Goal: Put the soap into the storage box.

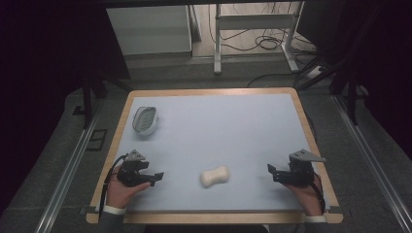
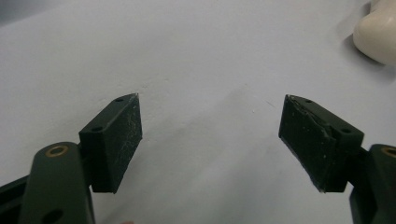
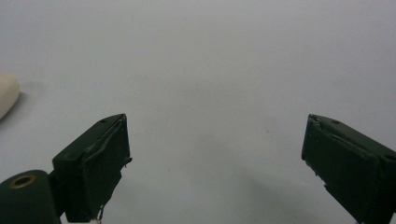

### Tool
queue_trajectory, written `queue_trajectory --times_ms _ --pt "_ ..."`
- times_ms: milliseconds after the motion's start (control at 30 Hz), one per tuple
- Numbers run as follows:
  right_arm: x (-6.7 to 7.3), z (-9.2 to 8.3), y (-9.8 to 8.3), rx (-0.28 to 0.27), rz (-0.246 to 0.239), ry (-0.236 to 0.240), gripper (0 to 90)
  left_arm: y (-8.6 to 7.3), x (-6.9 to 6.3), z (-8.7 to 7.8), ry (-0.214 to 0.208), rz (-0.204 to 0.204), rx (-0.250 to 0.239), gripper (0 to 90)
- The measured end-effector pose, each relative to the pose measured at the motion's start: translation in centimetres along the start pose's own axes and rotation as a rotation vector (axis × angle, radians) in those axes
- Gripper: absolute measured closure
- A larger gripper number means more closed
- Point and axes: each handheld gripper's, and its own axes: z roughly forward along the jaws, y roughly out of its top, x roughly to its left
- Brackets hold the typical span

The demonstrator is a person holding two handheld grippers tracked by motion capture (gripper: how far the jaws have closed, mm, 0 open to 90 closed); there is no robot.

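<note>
The cream bar of soap, waisted in the middle, lies on the pale blue mat near your edge of the table, between your two grippers and apart from both. Your left gripper rests low at the mat's near left, jaws spread wide with nothing between them, pointing roughly toward the soap; in the left gripper view the soap sits ahead and off to the upper right, beyond the pads. Your right gripper sits at the near right, jaws likewise released and empty, facing inward; in the right gripper view an end of the soap shows at the left edge, well clear of the pads. A white soap dish with a ribbed inside stands at the far left of the mat, well apart from the soap. Bare mat lies between each gripper and the soap.
</note>
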Motion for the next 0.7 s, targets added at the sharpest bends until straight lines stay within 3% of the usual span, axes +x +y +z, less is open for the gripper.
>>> queue_trajectory --times_ms 267,700 --pt "0.19 -0.53 0.18 -0.035 -0.007 0.025 9.6 -0.12 -0.11 -0.54 -0.004 0.004 -0.015 21.1" --pt "-0.11 -0.61 -0.04 -0.035 0.004 0.018 10.0 -0.17 0.21 -0.80 0.005 -0.006 -0.022 20.9"
